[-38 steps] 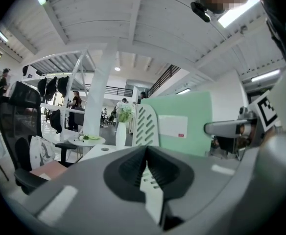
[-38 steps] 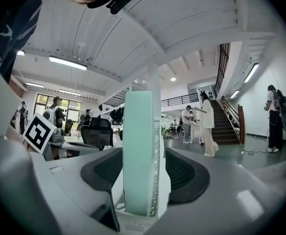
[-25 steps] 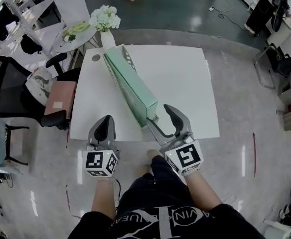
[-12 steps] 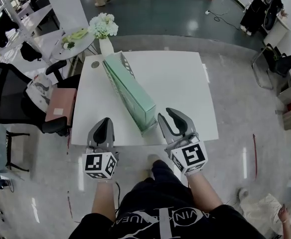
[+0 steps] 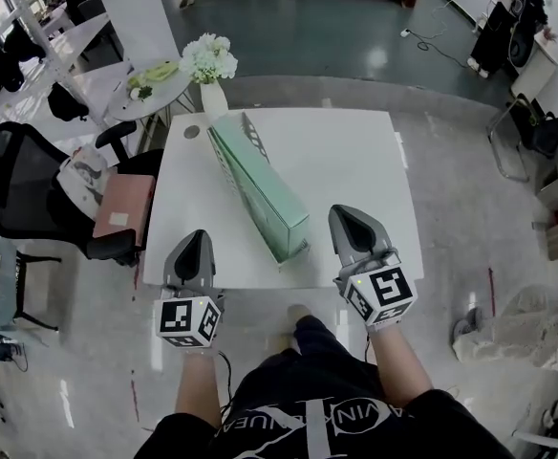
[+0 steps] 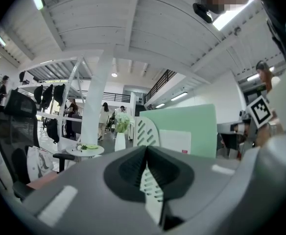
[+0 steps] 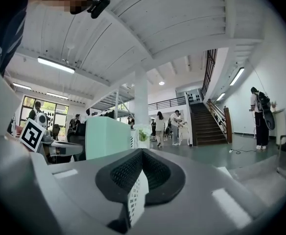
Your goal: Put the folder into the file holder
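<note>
A long mint-green folder lies slantwise on the white table. It rests against the white slotted file holder, whose wall runs along the folder's left side. The folder's near end reaches the table's front edge. My right gripper is shut and empty, a hand's width right of that near end. My left gripper is shut and empty too, at the front edge to the folder's left. The left gripper view shows the folder and the holder beyond its closed jaws. The right gripper view has the folder at the left.
A vase of white flowers stands just past the table's far left corner, by a round side table. A black office chair and a pink-topped seat stand at the table's left. People walk in the background.
My right gripper was open around the folder's near end. It has since drawn away to the right and shut. The left gripper has barely moved.
</note>
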`<state>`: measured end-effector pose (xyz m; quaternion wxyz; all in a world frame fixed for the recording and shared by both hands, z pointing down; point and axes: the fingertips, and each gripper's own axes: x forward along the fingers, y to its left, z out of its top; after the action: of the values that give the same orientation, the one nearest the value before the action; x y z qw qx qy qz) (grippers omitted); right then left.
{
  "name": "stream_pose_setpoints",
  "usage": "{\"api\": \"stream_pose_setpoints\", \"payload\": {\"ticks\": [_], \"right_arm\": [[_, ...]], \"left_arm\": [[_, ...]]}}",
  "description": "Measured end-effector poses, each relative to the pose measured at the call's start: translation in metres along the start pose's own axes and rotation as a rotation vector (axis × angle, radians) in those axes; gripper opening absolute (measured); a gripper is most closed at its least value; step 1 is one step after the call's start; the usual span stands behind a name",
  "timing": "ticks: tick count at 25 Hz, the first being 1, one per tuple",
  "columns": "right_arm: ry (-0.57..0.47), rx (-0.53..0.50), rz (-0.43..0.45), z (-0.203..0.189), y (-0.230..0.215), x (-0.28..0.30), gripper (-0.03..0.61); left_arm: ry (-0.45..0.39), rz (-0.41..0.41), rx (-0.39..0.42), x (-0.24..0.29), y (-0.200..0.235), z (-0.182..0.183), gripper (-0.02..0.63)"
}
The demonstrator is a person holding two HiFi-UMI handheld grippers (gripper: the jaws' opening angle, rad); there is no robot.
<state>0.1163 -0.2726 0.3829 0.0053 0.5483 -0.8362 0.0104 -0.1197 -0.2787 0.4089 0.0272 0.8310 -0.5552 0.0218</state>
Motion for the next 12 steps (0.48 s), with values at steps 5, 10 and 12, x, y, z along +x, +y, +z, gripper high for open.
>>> {"api": "stream_pose_setpoints", "payload": {"ticks": [5, 10, 12], "right_arm": [[0.011, 0.001, 0.023, 0.005, -0.009, 0.005, 0.005], [0.011, 0.002, 0.036, 0.013, -0.017, 0.011, 0.005], [0.010, 0.003, 0.040, 0.017, -0.020, 0.013, 0.005]], "left_arm": [[-0.008, 0.017, 0.000, 0.002, 0.007, 0.008, 0.000], [-0.020, 0.039, 0.005, 0.003, 0.012, 0.017, 0.000], [-0.025, 0.052, 0.011, 0.003, 0.015, 0.021, 0.000]]}}
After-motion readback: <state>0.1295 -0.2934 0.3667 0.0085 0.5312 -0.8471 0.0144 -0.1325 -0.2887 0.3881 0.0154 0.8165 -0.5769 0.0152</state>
